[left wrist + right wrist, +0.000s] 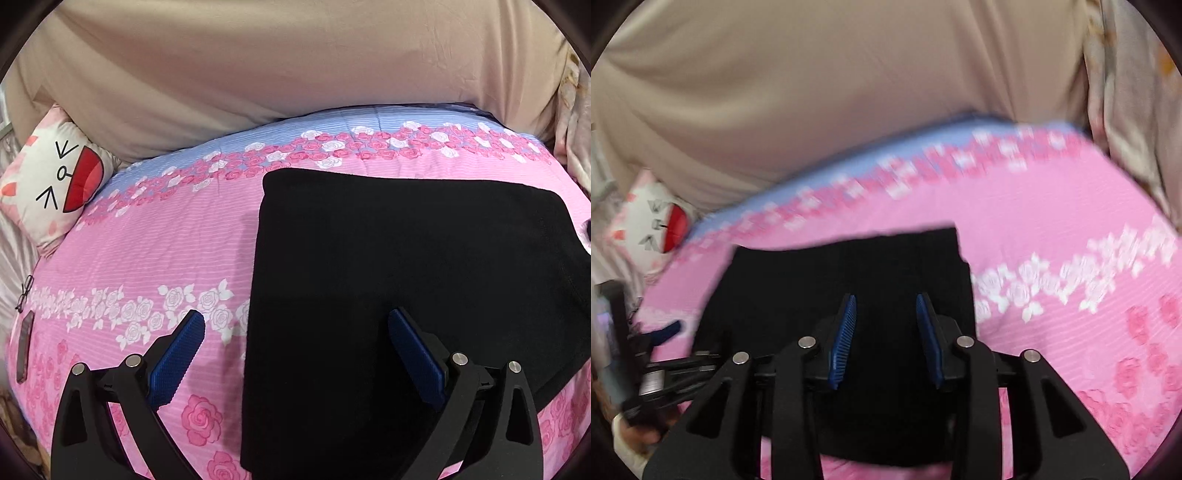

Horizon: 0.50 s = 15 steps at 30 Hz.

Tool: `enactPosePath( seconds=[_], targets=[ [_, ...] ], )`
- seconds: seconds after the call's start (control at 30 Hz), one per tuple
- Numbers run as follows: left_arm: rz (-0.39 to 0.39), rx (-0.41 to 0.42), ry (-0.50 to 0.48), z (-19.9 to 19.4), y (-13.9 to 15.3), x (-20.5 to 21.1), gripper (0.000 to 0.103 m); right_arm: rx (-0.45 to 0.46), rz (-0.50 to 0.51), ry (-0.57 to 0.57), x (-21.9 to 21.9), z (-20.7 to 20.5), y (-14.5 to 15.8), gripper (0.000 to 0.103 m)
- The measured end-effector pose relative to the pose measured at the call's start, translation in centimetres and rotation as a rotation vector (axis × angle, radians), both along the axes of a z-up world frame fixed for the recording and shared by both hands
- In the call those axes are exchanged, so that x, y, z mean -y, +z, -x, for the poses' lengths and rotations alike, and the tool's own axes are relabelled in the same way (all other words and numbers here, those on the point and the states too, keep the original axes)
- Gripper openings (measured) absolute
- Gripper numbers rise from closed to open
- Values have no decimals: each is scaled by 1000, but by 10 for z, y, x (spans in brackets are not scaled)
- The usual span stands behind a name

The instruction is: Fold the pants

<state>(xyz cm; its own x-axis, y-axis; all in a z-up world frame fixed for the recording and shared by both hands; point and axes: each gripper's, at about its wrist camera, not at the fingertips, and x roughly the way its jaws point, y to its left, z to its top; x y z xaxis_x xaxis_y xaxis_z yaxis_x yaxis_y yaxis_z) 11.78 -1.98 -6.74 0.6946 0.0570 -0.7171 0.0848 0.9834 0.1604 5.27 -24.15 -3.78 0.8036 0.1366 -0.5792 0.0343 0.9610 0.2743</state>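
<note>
Black pants (406, 277) lie folded flat on a pink rose-print bedsheet (147, 251). My left gripper (295, 319) stands wide open just above the pants' left edge. One blue pad is over the sheet and the other over the black cloth, with nothing gripped. In the right wrist view, my right gripper (886, 299) hovers over the pants (812, 277). Its jaws are partly apart and nothing is pinched between them. At the left edge of that view the other tool's blue fingertip (670, 328) and a hand (635, 439) show.
A white cat-face pillow (55, 177) sits at the sheet's far left corner. Beige fabric (295, 74) rises behind the bed. Glasses (24, 291) and a dark flat object (24, 350) lie by the left edge. A pale curtain (1126, 92) hangs at the right.
</note>
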Motion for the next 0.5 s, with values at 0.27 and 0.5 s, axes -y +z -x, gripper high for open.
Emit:
enactPosePath(
  seconds=[0.27, 0.5],
  targets=[
    [-7, 2, 10, 5, -2, 0, 98, -108, 234, -5, -29, 13, -41, 33],
    [64, -9, 22, 15, 8, -25, 98, -115, 248, 12, -30, 23, -40, 33]
  ],
)
